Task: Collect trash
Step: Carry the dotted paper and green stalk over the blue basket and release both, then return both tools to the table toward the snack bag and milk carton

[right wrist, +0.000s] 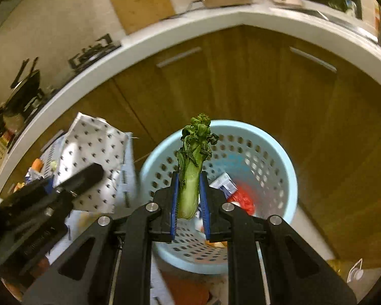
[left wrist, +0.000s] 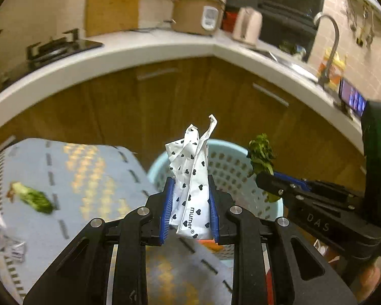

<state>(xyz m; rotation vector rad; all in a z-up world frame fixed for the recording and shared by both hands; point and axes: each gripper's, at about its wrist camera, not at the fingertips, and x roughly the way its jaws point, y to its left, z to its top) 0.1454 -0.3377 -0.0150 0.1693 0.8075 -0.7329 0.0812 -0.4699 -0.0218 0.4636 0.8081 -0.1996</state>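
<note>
While left tongs (left wrist: 190,211) clamp wrapper (left wrist: 190,178), vegetable (right wrist: 191,167) fills right tongs (right wrist: 189,203).

The basket (right wrist: 274,152) stood on the floor before the corner cabinets (right wrist: 241,81), just right of the tabletop (left wrist: 71,178). A carton (right wrist: 224,184) lay in the basket. The wrapper (left wrist: 190,178) and vegetable (right wrist: 190,178) hung over it, wrapper left; another vegetable (left wrist: 34,198) lay on the tabletop.

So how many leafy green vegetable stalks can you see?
2: one wilted green vegetable stalk clamped in the right tongs, another green stalk lying on the blue patterned cloth. More may be hidden.
</note>
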